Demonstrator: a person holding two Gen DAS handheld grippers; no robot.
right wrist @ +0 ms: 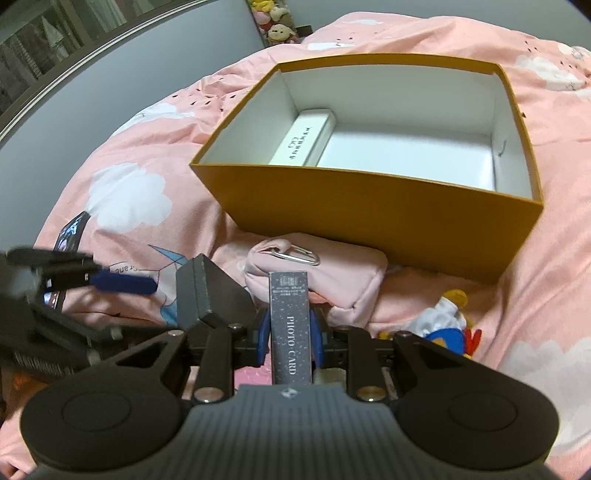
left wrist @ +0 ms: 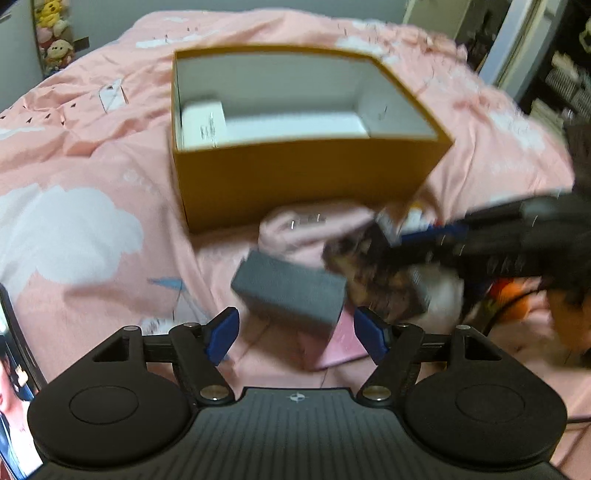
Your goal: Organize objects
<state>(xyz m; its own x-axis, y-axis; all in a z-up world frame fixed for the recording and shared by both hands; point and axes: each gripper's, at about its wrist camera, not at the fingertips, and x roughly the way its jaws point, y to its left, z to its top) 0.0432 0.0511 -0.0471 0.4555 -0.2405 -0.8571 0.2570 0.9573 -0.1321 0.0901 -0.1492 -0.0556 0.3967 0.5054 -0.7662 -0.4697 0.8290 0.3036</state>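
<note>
An open orange box (left wrist: 303, 177) (right wrist: 369, 218) with a white inside stands on the pink bed; a white carton (left wrist: 203, 123) (right wrist: 306, 136) lies in its left side. My right gripper (right wrist: 287, 328) is shut on a dark "PHOTO CARD" box (right wrist: 290, 325), held just in front of the orange box; it shows blurred in the left wrist view (left wrist: 376, 269). My left gripper (left wrist: 295, 332) is open and empty, with a grey box (left wrist: 288, 291) (right wrist: 207, 291) just ahead between its fingers. A pink pouch (right wrist: 325, 277) (left wrist: 306, 229) with a metal clip lies before the orange box.
A plush toy (right wrist: 443, 321) in white, blue and yellow lies right of the pouch. A phone (left wrist: 14, 398) (right wrist: 70, 236) with a lit screen lies at the left. Plush toys (left wrist: 51, 29) stand at the far wall. Shelves (left wrist: 561, 81) stand at the right.
</note>
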